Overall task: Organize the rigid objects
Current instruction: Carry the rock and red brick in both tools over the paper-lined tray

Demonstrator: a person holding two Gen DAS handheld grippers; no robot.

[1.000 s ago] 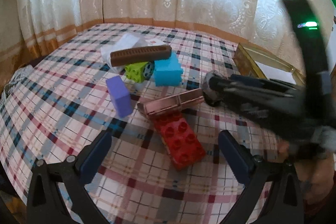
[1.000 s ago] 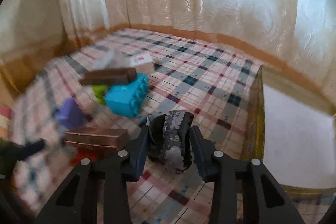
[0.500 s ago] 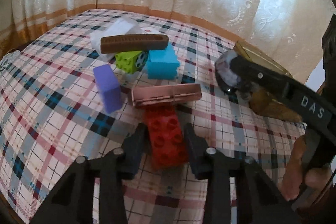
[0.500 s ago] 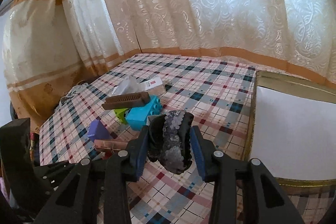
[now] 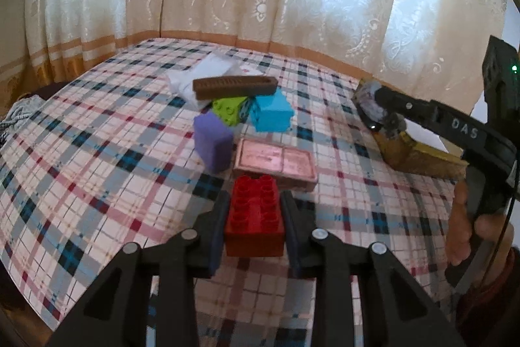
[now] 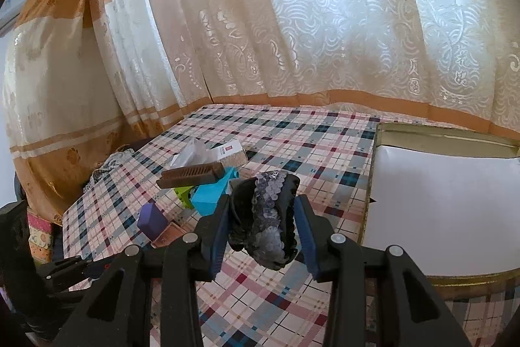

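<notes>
My left gripper [image 5: 255,200] has its jaws closing on a red studded brick [image 5: 252,226], and the pads press its two sides. Just beyond it a pink flat case [image 5: 276,160] lies on the checked cloth. Further back are a purple block [image 5: 213,142], a green brick [image 5: 229,111] and a blue brick [image 5: 271,114], with a brown ridged bar [image 5: 234,86] lying across the bricks. My right gripper [image 6: 263,213] is shut on a dark sparkly stone [image 6: 265,217], held in the air left of the gold-rimmed box [image 6: 370,184].
A white tissue packet [image 5: 201,77] lies behind the pile. The shallow box has a white floor [image 6: 438,200] and stands at the table's right side. Curtains hang close behind the table. A person's hand [image 5: 461,236] holds the right gripper's handle.
My left jaws went from wide open to closed on the red brick. The pink case, which leaned on the brick, now lies flat. My right gripper rose with the stone.
</notes>
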